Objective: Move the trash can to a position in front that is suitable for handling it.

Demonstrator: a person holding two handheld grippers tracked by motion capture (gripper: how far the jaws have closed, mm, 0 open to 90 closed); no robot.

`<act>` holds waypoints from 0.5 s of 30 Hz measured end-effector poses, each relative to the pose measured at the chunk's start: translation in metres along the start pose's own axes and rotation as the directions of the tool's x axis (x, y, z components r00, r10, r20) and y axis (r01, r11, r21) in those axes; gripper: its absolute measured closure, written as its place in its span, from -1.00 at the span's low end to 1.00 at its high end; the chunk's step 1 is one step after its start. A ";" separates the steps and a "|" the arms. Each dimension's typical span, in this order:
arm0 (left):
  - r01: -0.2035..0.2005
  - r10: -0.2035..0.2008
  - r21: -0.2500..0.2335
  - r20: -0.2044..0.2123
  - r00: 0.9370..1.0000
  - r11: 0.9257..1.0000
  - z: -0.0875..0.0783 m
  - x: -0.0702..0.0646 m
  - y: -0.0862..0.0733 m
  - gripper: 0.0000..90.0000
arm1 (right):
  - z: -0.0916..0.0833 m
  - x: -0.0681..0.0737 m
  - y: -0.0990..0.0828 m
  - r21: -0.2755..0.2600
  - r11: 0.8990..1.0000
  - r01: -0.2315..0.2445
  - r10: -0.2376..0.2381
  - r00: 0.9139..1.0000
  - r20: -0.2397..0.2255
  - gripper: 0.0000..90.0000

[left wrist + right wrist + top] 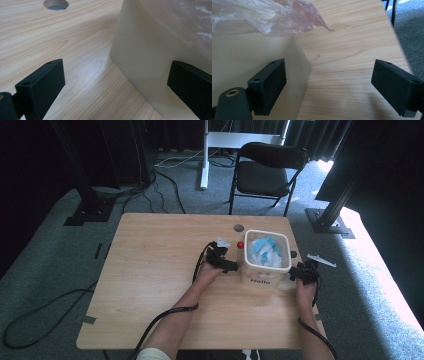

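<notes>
Right of centre in the high view, on the far right part of the wooden table [150,270], stands a cream bin [265,270] with the word "Hello" on its near wall. A clear plastic liner [260,256] is folded over its rim, and blue and white crumpled material [265,249] lies inside.

The left gripper [231,266] sits just left of the bin, at the middle of the frame, its jaws spread apart. In the left gripper view the bin's curved wall [145,57] fills the right half, with one black jaw in front of it at the lower right and the other over bare wood at the lower left; nothing is between them.

The right gripper [296,272] sits just right of the bin, jaws also apart. In the right gripper view the bin wall [244,57] is at left, the liner's edge [274,17] hanging over it at upper left.

A small red ball [240,245] lies just left of the bin's far corner. Beyond the table, at the top of the high view, stands a black folding chair [267,172].
</notes>
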State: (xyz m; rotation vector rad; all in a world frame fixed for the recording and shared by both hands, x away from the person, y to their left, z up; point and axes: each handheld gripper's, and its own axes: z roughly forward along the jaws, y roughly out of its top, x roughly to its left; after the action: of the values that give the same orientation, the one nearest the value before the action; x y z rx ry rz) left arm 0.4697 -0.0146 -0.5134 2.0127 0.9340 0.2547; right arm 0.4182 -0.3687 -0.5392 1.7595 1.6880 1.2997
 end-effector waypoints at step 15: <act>0.046 -0.045 0.004 -0.066 0.997 0.999 -0.050 0.030 -0.025 -0.97 | 0.021 0.051 -0.007 0.046 0.997 0.062 -0.058 0.994 -0.088 -0.71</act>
State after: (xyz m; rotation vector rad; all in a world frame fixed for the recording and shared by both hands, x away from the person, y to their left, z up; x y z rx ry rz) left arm 0.4530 0.0468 -0.5079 1.9957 1.0213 0.2950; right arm 0.4231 -0.3132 -0.5374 1.6878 1.8200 1.3363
